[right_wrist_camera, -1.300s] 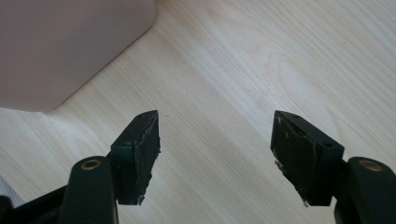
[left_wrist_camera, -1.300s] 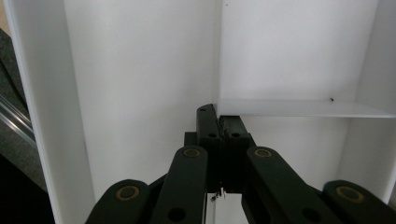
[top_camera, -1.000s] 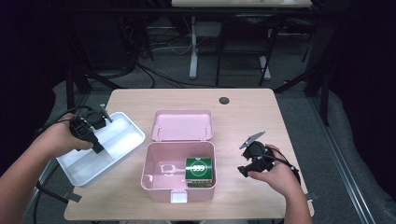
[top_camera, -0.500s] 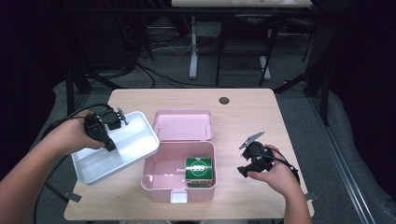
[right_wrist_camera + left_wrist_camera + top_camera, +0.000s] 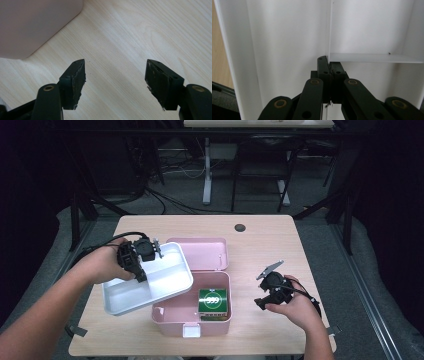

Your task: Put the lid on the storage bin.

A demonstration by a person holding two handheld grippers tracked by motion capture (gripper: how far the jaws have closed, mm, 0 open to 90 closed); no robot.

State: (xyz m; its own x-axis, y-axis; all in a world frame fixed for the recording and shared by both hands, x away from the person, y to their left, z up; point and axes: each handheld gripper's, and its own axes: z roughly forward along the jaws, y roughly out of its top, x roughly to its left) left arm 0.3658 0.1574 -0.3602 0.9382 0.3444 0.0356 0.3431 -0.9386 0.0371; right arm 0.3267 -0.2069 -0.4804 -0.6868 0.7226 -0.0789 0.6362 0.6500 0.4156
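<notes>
White tray (image 5: 150, 287) has moved right, now overlapping the pink box (image 5: 192, 315); left gripper (image 5: 329, 65) fingers clamp its divider, insertion next. Right gripper (image 5: 115, 75) fingers open, idle over the worktop (image 5: 270, 240).

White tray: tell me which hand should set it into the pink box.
Left. The left tool is shut on the white tray, held partly over the pink box. The right tool is open over bare table.

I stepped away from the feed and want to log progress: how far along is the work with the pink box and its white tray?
Done: the pink box stands open with a green packet inside. In hand: the left gripper is shut on the white tray's divider, holding it partly over the box. Left: lowering the tray in, and probably closing the lid. The right gripper waits open above the table.
</notes>
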